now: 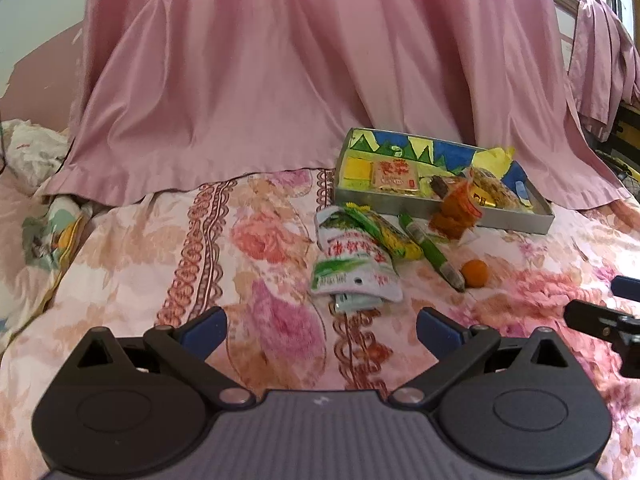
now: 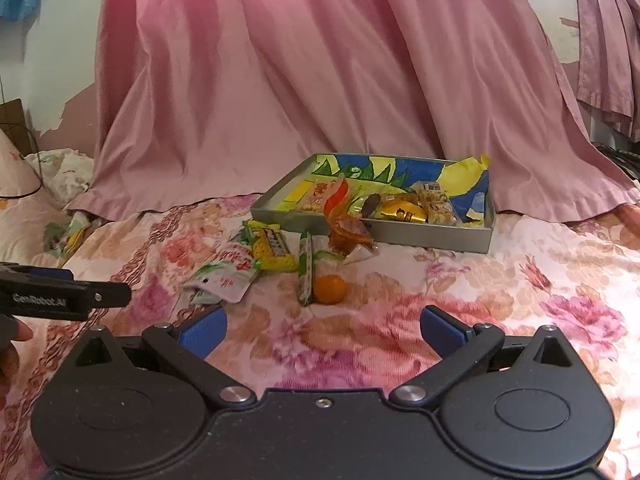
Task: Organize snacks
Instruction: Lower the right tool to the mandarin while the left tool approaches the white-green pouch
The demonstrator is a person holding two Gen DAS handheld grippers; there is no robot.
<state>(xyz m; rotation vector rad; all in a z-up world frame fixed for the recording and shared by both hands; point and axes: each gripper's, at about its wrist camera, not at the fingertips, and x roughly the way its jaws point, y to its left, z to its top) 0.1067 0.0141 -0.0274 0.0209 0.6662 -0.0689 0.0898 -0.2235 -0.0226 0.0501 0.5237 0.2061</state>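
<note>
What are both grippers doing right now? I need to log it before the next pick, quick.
Left gripper: open, holding nothing.
Right gripper: open, holding nothing.

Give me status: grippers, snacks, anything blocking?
Left gripper open, right gripper open, both empty. Some snacks in tray; orange, green stick, white pouch, yellow pack loose on bed. Nothing blocking.
</note>
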